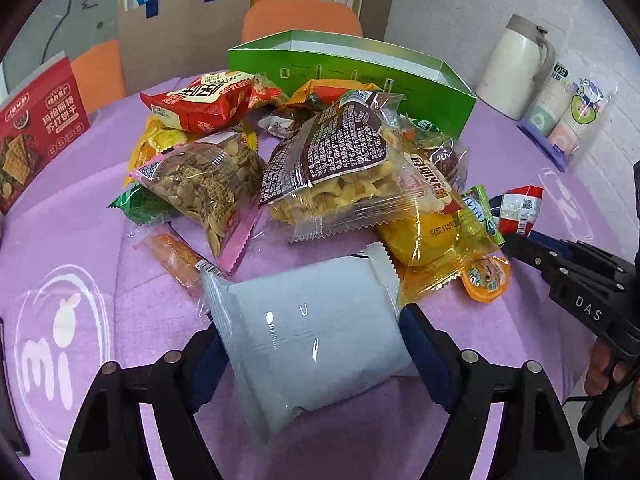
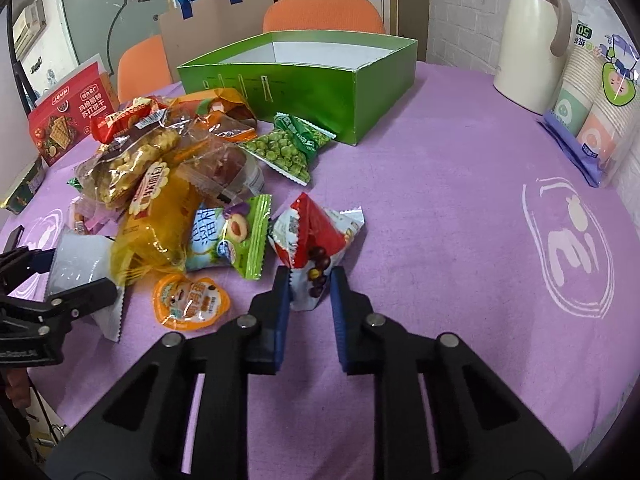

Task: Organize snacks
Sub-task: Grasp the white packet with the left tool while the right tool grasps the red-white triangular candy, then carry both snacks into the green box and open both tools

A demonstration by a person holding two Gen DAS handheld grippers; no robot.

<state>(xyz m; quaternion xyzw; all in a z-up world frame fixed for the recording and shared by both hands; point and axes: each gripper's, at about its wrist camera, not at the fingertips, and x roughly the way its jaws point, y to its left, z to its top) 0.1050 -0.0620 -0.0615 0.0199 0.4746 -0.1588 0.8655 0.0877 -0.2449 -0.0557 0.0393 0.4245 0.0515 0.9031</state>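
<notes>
Left wrist view: left gripper (image 1: 312,334), jaws clamped on either side of a pale grey-white plastic pillow pack (image 1: 308,336), which sits tilted between the blue pads over the purple tablecloth (image 1: 60,240); ahead of the jaws, a heap of snacks, among them a clear bag of pale seeds with pink edge (image 1: 204,188) ahead-left, a clear bag of yellow twisted crisps with brown label (image 1: 340,168) straight ahead, a translucent yellow-orange wrapper (image 1: 436,244) ahead-right, and a small orange jelly cup (image 1: 486,278) just beside it; beyond the heap, an open green cardboard box (image 1: 360,72); far right of the jaws, the right gripper (image 1: 516,242), tips at a red, white and blue triangular packet (image 1: 516,208). Right wrist view: right gripper (image 2: 309,280), jaws narrowed around the lower corner of the red, white and blue triangular packet (image 2: 316,240), pads touching it on both sides; left of the jaws, a green and white plum-print sachet (image 2: 232,236) and the orange jelly cup (image 2: 190,300); further ahead, a green pea packet (image 2: 288,146) leaning by the green box (image 2: 344,92); far left, the left gripper (image 2: 60,280) on the grey-white pack (image 2: 80,260); ahead-right, well apart, a cream thermos jug (image 2: 532,36)
</notes>
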